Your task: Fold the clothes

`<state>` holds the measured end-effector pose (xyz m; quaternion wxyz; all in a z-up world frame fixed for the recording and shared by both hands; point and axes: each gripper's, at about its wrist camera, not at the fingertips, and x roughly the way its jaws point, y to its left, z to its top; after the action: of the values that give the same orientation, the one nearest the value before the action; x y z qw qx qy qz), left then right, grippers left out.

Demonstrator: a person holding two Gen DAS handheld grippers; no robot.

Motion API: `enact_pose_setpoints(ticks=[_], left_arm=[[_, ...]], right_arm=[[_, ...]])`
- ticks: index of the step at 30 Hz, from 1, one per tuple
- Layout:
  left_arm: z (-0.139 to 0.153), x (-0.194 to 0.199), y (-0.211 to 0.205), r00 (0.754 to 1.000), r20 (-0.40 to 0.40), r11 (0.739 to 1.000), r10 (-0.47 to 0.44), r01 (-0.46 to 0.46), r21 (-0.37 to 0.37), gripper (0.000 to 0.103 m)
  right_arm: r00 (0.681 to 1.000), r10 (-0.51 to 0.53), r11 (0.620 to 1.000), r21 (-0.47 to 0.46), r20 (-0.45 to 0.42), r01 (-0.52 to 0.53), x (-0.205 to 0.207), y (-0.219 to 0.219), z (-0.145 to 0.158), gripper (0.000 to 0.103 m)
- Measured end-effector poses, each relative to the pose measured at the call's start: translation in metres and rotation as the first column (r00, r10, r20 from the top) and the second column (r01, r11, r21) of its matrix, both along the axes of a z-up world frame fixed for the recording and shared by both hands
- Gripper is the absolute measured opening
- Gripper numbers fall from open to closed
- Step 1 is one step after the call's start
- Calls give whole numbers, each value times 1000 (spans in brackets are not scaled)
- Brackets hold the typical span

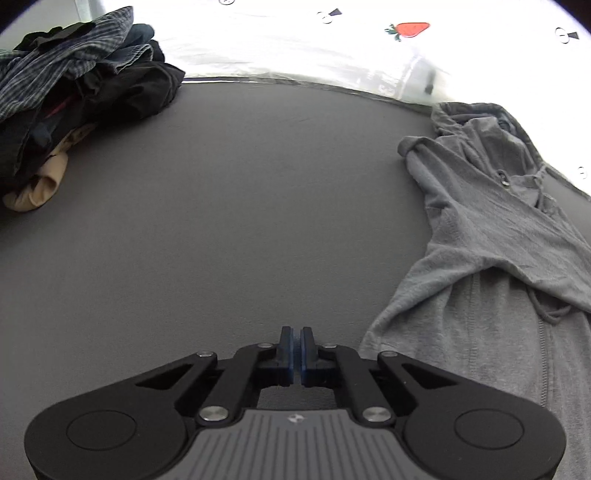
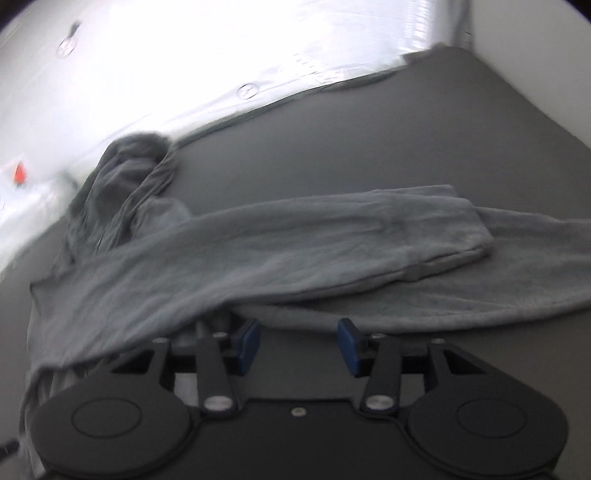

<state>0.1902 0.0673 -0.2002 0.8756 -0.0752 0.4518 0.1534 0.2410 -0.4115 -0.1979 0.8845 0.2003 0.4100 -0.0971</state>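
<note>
A grey zip hoodie (image 1: 491, 229) lies on the dark grey table (image 1: 240, 192) at the right of the left wrist view, hood toward the far edge. My left gripper (image 1: 297, 334) is shut and empty over bare table, left of the hoodie's hem. In the right wrist view the hoodie (image 2: 258, 251) lies across the middle, one sleeve folded over the body, its cuff (image 2: 469, 240) to the right. My right gripper (image 2: 297, 334) is open and empty, just short of the hoodie's near edge.
A pile of unfolded clothes (image 1: 74, 88), plaid, black and beige, sits at the table's far left. A white sheet with a strawberry print (image 1: 410, 29) lies beyond the far edge. The table's right edge (image 2: 524, 103) shows in the right wrist view.
</note>
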Motion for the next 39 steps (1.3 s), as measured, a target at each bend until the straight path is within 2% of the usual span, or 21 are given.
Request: enact_pose_setpoints(ticks=[2,4,5,7,9,11,12,14,16,18,19,22,23,26,30,33,35,39], left_arm=[[9,4,-1,1000,22,999,-19,18,34,9],[22,15,-4,998,60,999,-35,35,7,21],[28,21,-6,996,80,999,-43,44,-10,23],[38,39,-18,991,113,995,-79,84,-48,28],[42,62,-42,980,127,986,-156,163,-44,30],[46,87,-66,962,138,969,-237,244,-36,35],[45,98,-79,950,141,958,-280,287,-30,39],[36,118,-102,933,119,938,-341,346,-22,44],[23,135,-123,920,79,922,-384,386,-16,44],[7,146,-140,914,15,914,-404,405,-9,44],[-1,149,-146,912,-11,912,-409,409,-13,44],[-10,144,-147,931,20,931,-364,365,-22,45],[-10,143,-147,933,23,933,-360,360,-21,45],[-9,144,-146,928,21,927,-373,373,-21,45],[-7,145,-139,930,29,928,-367,368,-51,46],[2,144,-126,949,15,943,-316,316,-103,47],[10,136,-113,957,48,949,-288,291,-123,47],[30,116,-73,974,135,968,-180,200,-150,47]], right_arm=[[996,-88,995,39,23,87,1,-24,-1,54],[985,-166,985,57,35,164,3,-45,-3,55],[979,-202,978,61,40,199,4,-54,-4,55],[969,-246,969,11,34,246,9,-67,-7,57],[967,-254,966,-44,27,255,14,-76,-11,57],[966,-256,962,-88,26,258,20,-83,-15,60],[966,-257,960,-108,25,258,22,-86,-18,64],[967,-254,957,-140,12,253,28,-90,-24,69],[971,-240,958,-162,1,237,32,-91,-32,68],[983,-186,956,-229,12,183,33,-84,-33,61],[988,-152,954,-260,18,152,33,-80,-33,47],[995,-95,950,-297,28,99,34,-73,-30,17],[995,-96,942,-320,22,98,36,-71,-29,14],[991,-131,942,-308,19,131,42,-71,-23,12],[984,-160,951,-254,81,176,48,-63,1,11],[985,-72,972,-211,158,105,55,-36,32,11],[976,25,980,-199,214,19,62,-6,55,11],[922,258,958,-200,288,-206,79,75,90,11]])
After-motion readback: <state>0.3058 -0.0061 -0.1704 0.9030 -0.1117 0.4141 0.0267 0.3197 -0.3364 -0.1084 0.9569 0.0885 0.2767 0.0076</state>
